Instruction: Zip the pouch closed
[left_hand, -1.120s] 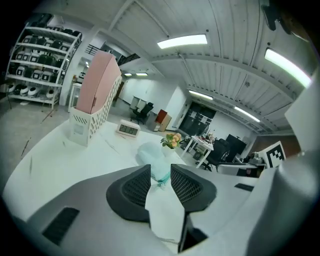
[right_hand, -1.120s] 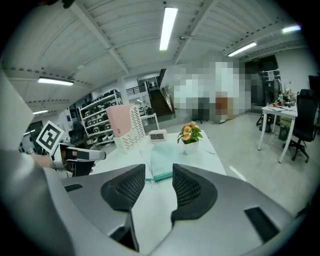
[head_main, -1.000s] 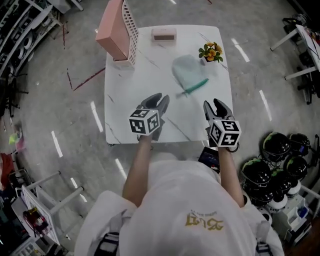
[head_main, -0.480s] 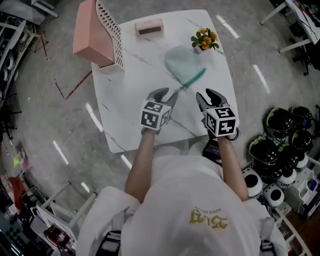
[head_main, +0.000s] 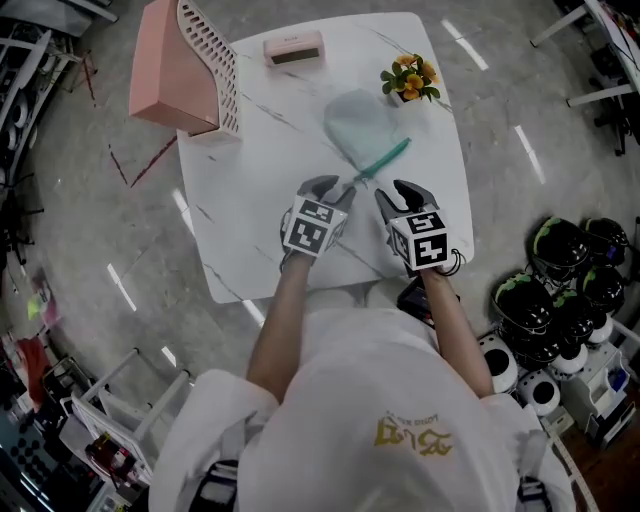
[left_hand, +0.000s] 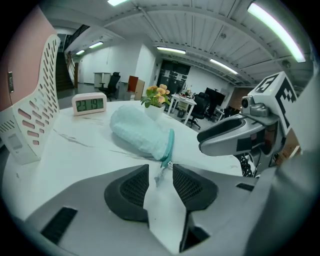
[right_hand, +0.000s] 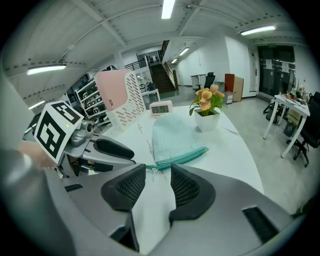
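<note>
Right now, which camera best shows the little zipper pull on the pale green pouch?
The left gripper view: the small silvery zipper pull looms large just beyond the open left claw. The right gripper view shows it smaller, at the end of the teal zipper. The head view shows the zipper, but the pull is too tiny.

The pouch lies on the table, plant right, clock behind, rack far left

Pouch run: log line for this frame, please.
phase: pre-grasp | left gripper: jaws just opening, zip pull at tips, unpinched | right gripper: open, empty | pouch: lying on table
</note>
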